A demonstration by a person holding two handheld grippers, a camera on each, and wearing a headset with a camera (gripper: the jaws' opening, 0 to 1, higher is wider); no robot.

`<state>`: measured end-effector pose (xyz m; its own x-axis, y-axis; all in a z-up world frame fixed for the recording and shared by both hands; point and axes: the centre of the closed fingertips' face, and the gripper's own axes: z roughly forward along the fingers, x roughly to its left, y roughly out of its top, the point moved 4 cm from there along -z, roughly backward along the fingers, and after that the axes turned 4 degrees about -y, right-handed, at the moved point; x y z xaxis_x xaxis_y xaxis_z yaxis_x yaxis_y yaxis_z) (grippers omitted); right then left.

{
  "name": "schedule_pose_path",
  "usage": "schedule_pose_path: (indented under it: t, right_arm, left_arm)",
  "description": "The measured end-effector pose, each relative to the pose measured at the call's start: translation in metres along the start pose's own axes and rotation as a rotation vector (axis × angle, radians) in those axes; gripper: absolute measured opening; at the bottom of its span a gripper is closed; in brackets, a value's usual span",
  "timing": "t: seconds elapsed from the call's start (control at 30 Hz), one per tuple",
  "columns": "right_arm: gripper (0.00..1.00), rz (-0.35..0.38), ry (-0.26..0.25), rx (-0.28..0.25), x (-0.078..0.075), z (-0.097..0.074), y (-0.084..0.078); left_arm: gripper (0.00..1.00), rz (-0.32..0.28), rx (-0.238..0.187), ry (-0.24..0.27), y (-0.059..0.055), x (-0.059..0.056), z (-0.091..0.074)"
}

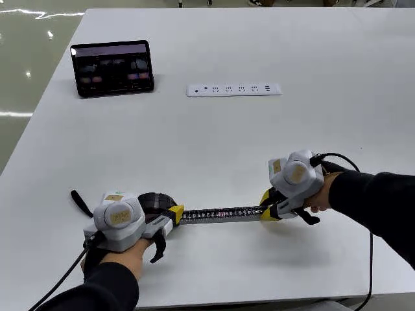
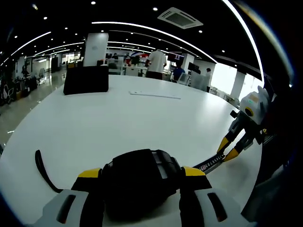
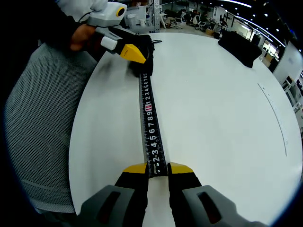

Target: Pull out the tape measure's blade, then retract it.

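Note:
A black tape measure case (image 1: 155, 203) rests on the white table (image 1: 214, 142), and my left gripper (image 1: 167, 220) is shut on it; in the left gripper view the case (image 2: 139, 179) sits between the yellow-tipped fingers (image 2: 90, 173). Its black blade (image 1: 220, 214) with white numbers runs out to the right. My right gripper (image 1: 266, 208) is shut on the blade's end, with the blade (image 3: 150, 123) stretching away from its fingertips (image 3: 136, 168) toward the case (image 3: 142, 52). A black wrist strap (image 1: 80, 203) trails left of the case.
A dark tablet (image 1: 111, 67) stands at the back left of the table. A white power strip (image 1: 233, 89) lies in the middle, farther back. The table's front edge runs just below both hands. A cable (image 1: 337, 155) loops off the right gripper.

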<state>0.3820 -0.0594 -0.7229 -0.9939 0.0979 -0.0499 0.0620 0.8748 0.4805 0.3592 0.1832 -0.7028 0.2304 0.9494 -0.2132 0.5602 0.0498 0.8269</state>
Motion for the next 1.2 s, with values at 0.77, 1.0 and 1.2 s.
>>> schedule_pose_path:
  t: [0.77,1.0,1.2]
  right_arm:
    - [0.12,0.025,0.01,-0.016,0.004,0.011,0.018]
    - [0.12,0.035,0.009,-0.021,0.006,0.015,0.022]
    - [0.12,0.04,0.009,-0.028,0.006,0.018,0.027]
  left_arm:
    - [0.6,-0.003,0.006,-0.009,0.0,0.0,-0.002]
    - [0.6,-0.009,0.004,-0.01,0.0,0.0,-0.001]
    - [0.6,-0.01,0.002,-0.012,0.0,0.0,-0.001]
